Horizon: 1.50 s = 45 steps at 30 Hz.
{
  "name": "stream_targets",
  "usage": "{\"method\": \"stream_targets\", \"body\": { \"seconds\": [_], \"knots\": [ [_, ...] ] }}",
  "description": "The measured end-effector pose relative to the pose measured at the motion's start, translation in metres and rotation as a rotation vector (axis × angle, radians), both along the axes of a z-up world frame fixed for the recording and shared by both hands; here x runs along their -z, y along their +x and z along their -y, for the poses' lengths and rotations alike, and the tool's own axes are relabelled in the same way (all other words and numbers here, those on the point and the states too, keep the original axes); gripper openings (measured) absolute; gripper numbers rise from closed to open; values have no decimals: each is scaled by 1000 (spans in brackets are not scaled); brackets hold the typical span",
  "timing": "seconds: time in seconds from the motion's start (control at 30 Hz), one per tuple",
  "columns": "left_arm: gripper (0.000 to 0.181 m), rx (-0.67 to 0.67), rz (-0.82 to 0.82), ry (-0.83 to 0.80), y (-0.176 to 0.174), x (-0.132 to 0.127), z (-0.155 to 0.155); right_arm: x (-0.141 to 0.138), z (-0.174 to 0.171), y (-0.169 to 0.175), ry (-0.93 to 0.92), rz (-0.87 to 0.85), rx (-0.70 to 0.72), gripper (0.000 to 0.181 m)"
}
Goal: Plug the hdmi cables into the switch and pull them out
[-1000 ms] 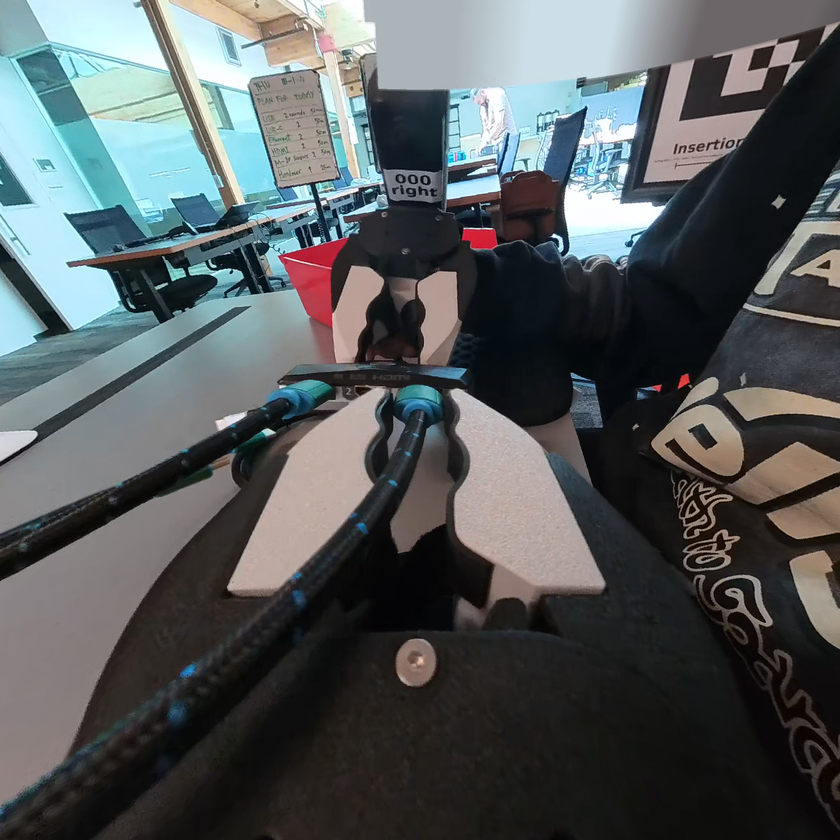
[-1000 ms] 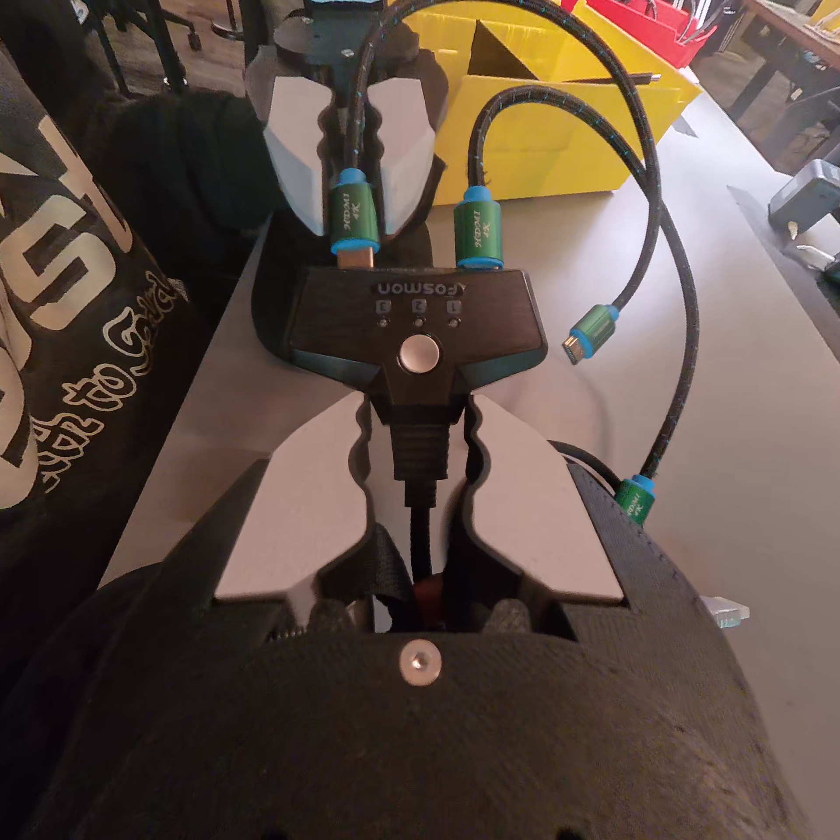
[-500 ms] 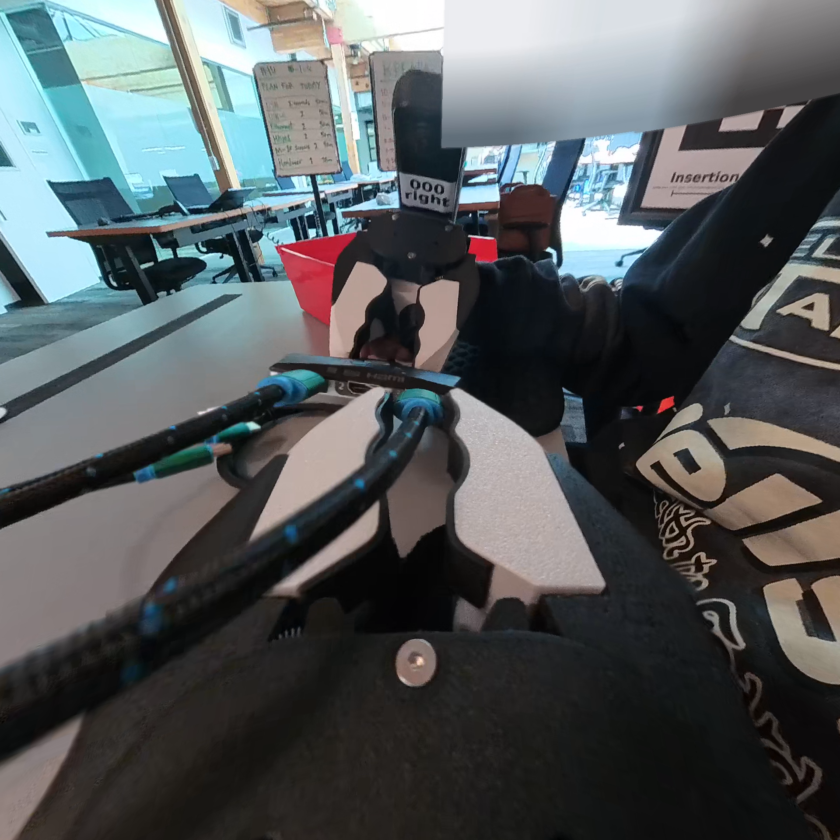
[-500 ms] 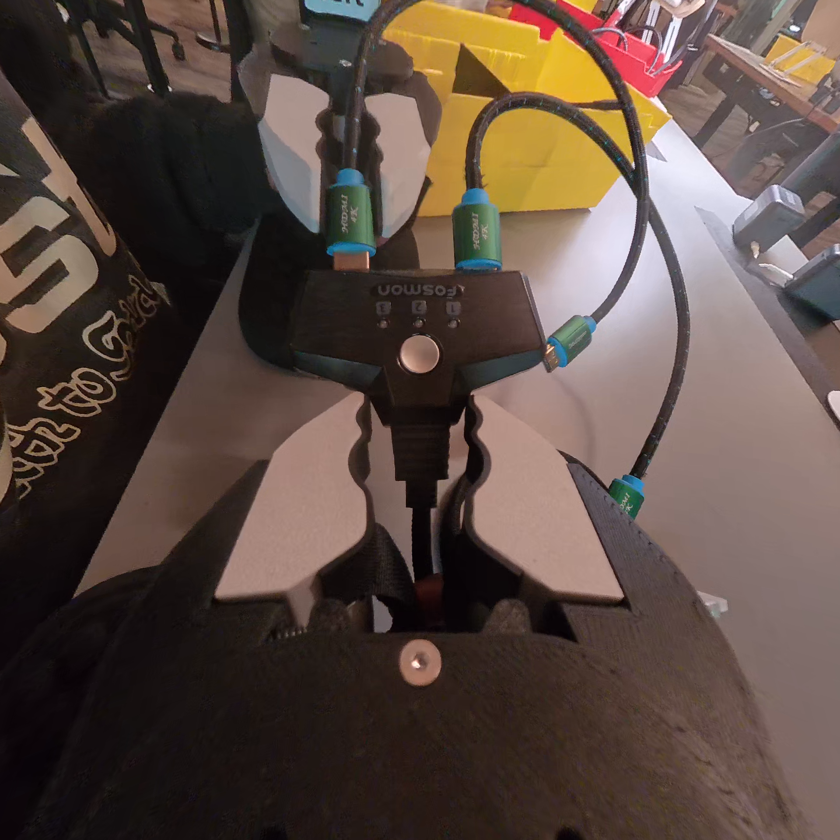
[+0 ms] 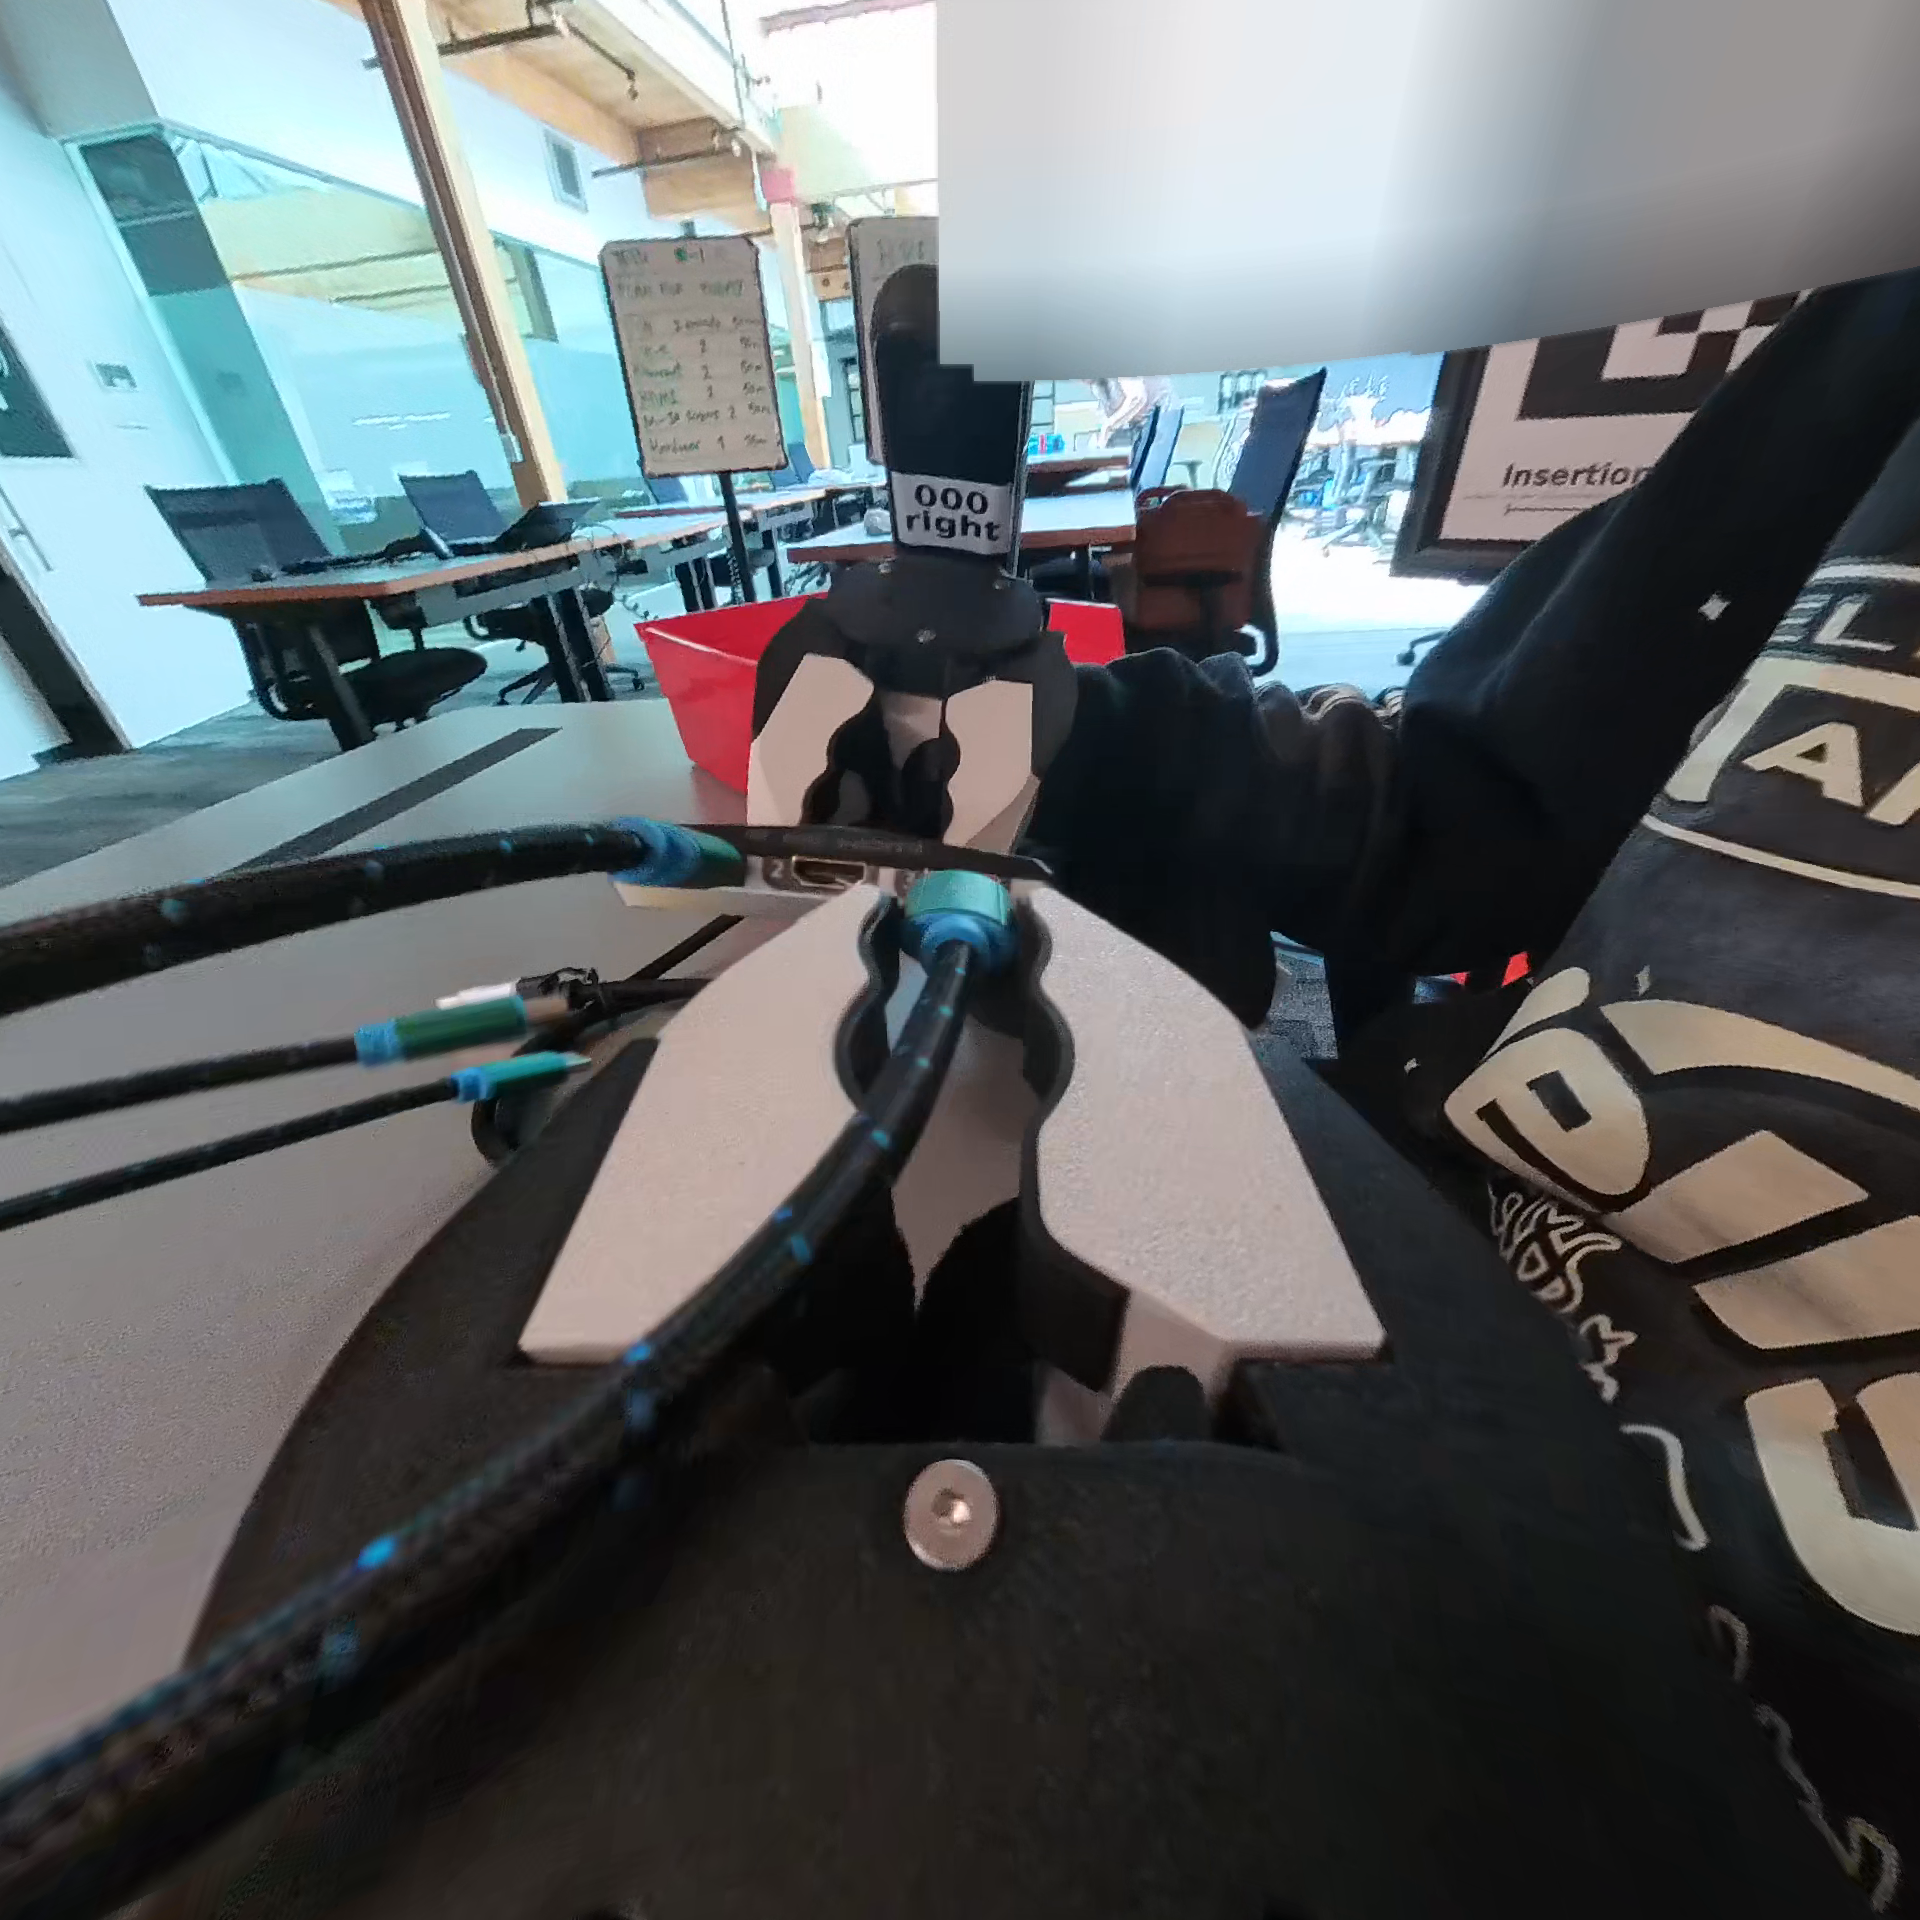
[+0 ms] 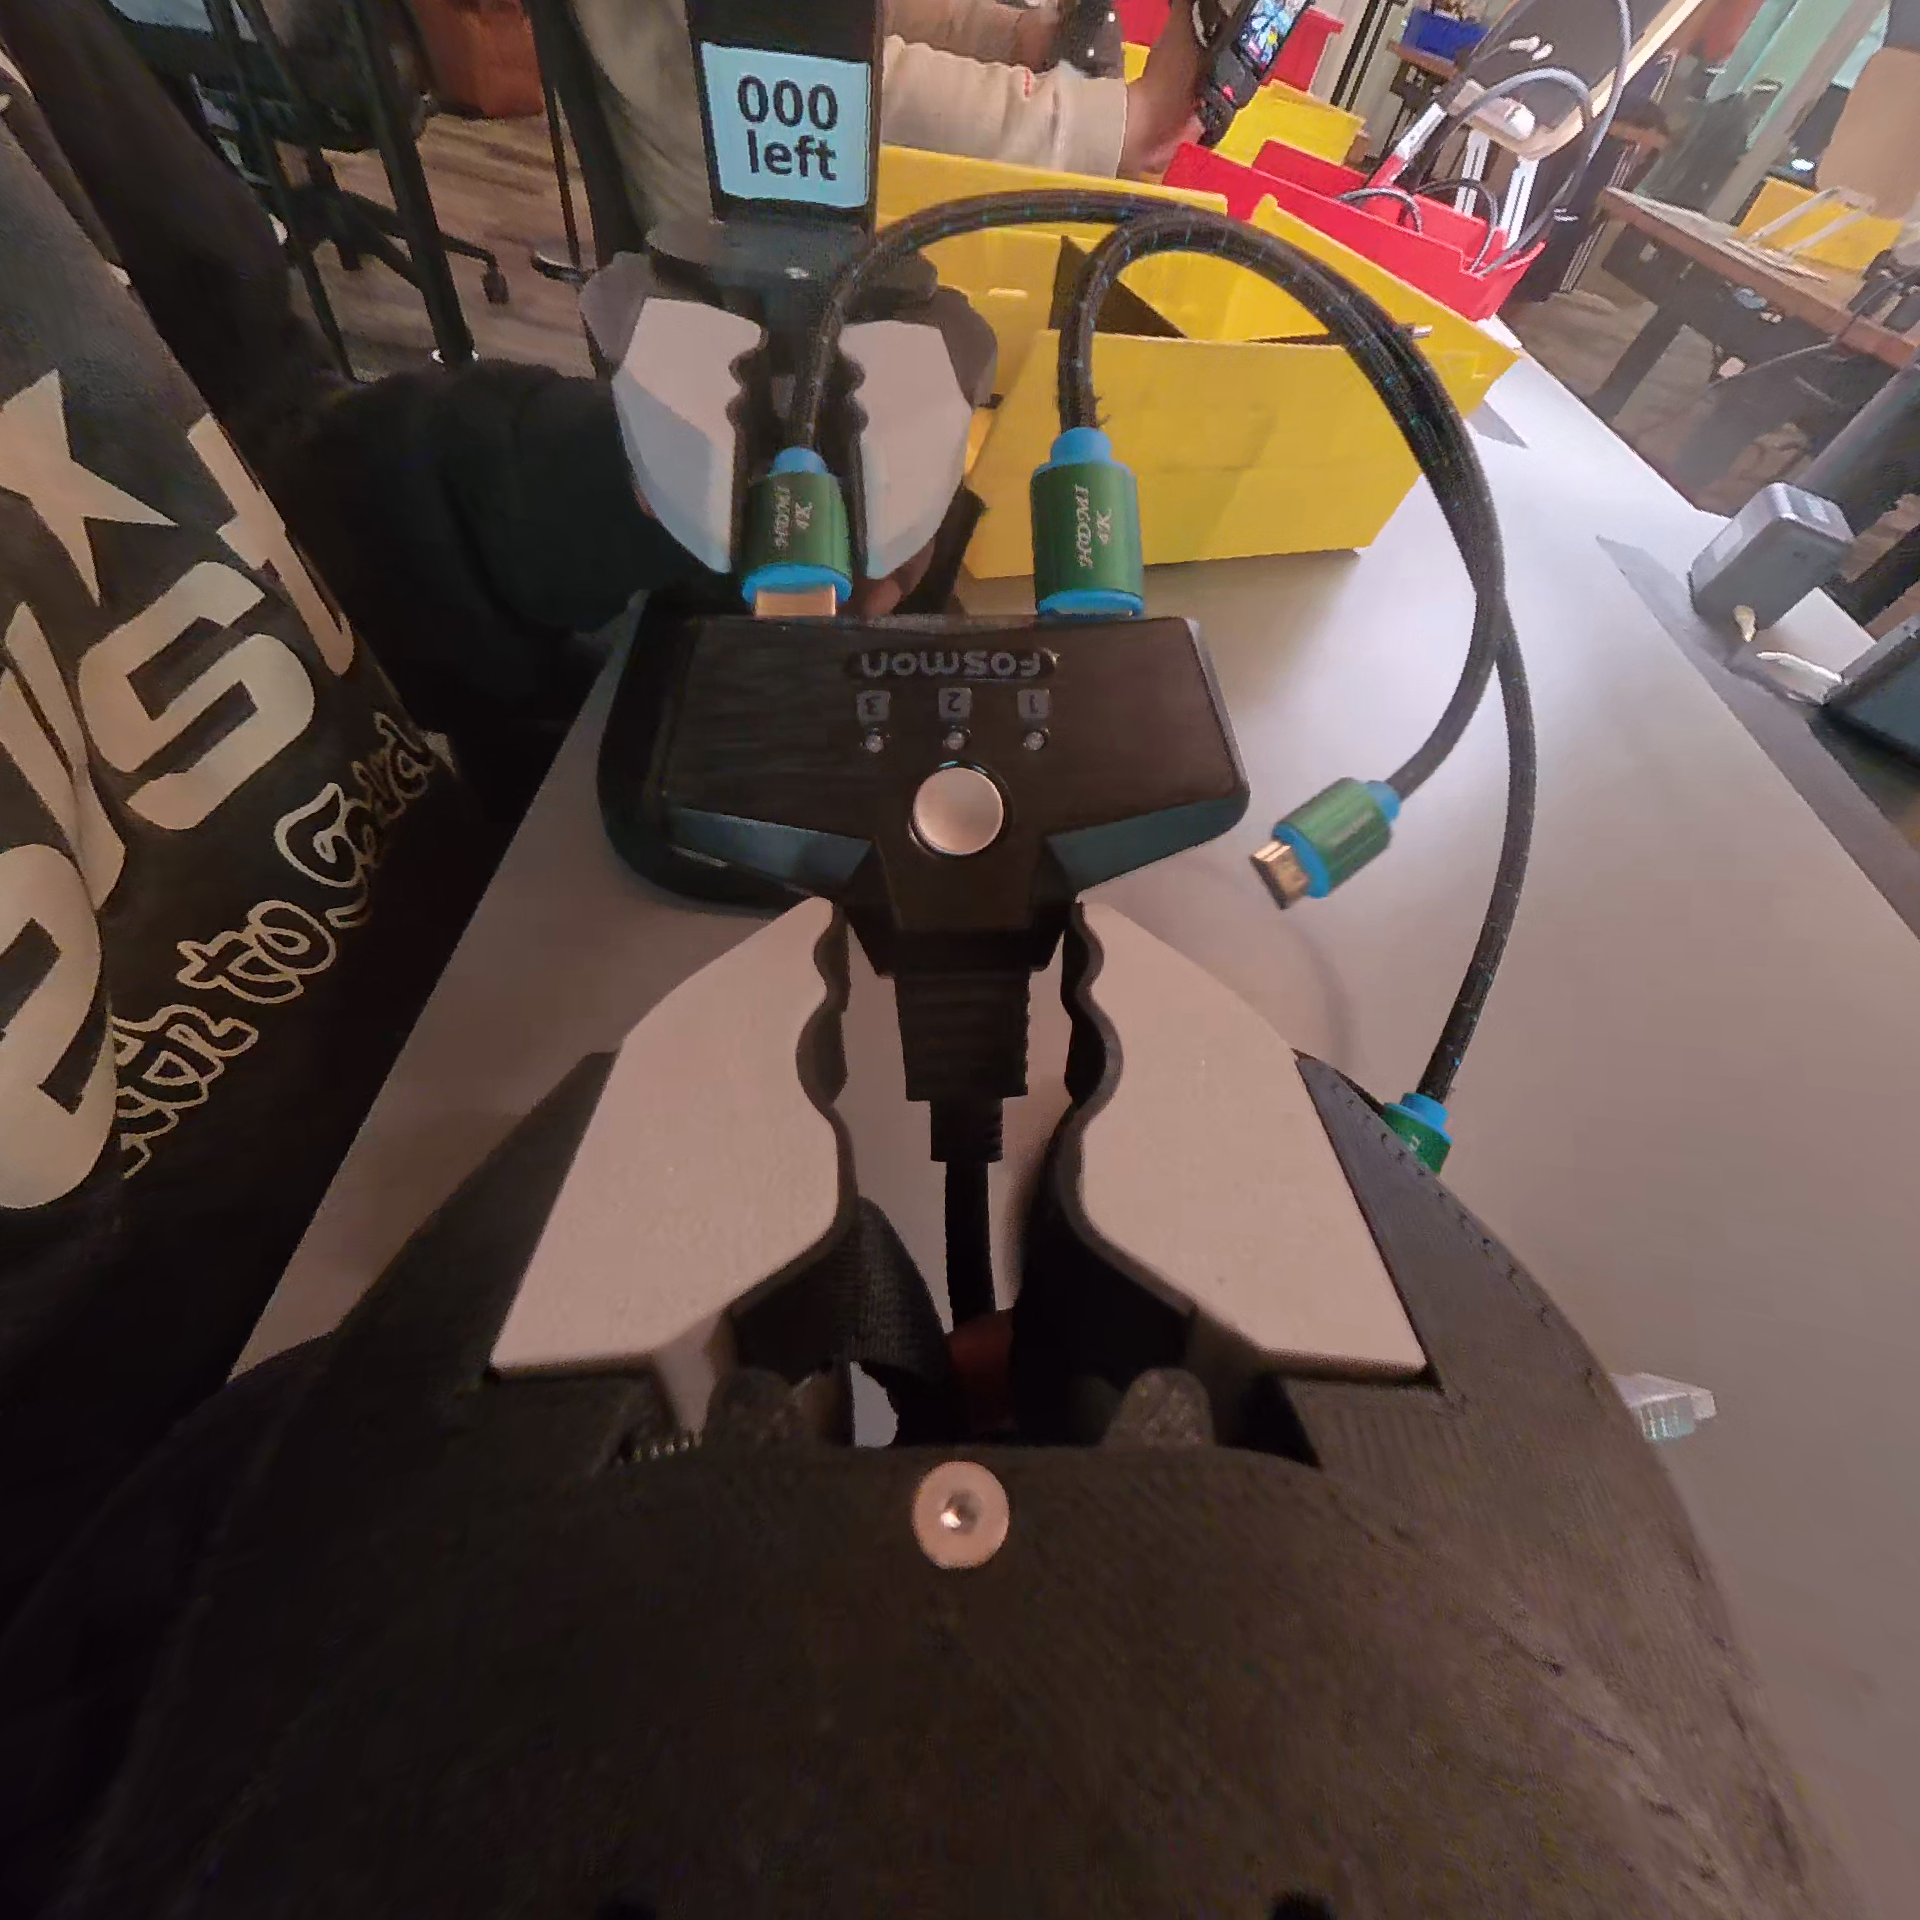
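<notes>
The black HDMI switch (image 6: 790,717) is held above the grey table (image 6: 1558,1039). My right gripper (image 6: 961,925) is shut on its narrow tail end. My left gripper (image 6: 795,551) faces it and is shut on a green and blue HDMI plug (image 6: 795,520). That plug sits at the switch's left port with a strip of gold tip showing. A second plug (image 6: 1086,540) sits in the right port. A loose plug (image 6: 1330,842) hangs to the right. In the left wrist view my left gripper (image 5: 951,925) holds the plug (image 5: 951,904) against the switch (image 5: 831,868), with my right gripper (image 5: 904,800) behind.
A yellow bin (image 6: 1195,447) stands behind the switch and a red bin (image 5: 707,675) on the other side. Two more loose plugs (image 5: 447,1029) hang over the table. A person's dark printed sweater (image 6: 156,727) borders the table edge. Grey devices (image 6: 1766,561) lie far right.
Both grippers keep their hold. The held plug's gold tip shows less, so it sits slightly deeper in the port. The loose plug on the right has swung away from the switch.
</notes>
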<state>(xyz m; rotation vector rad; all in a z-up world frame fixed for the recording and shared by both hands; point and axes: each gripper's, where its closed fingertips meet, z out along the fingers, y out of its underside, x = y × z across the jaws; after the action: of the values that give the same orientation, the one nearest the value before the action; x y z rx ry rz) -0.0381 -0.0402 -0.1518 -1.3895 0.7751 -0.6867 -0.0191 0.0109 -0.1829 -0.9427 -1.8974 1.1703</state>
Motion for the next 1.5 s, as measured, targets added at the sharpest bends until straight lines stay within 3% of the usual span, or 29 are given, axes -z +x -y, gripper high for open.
{"method": "stream_targets", "body": {
  "seconds": [0.2,0.43,0.57,0.9,1.07,1.27,1.5],
  "knots": [
    [21,-5,-5,-22,-1,1,-1,2,-1,-1,23,8,14,40],
    [21,-37,-201,-72,-4,19,3,17,0,-3,82,68,11,40],
    [21,-13,-121,-64,-2,12,3,14,1,-3,47,44,0,40],
    [21,-50,-172,-109,-1,18,1,17,-1,-2,47,58,2,40],
    [20,-59,-54,-182,-2,12,-3,15,-5,-4,46,40,29,40],
    [21,-67,-190,-88,0,19,-1,21,-2,-3,42,66,-2,40],
    [21,-24,-154,-36,6,13,3,18,3,-1,30,52,-30,40]
  ]
}}
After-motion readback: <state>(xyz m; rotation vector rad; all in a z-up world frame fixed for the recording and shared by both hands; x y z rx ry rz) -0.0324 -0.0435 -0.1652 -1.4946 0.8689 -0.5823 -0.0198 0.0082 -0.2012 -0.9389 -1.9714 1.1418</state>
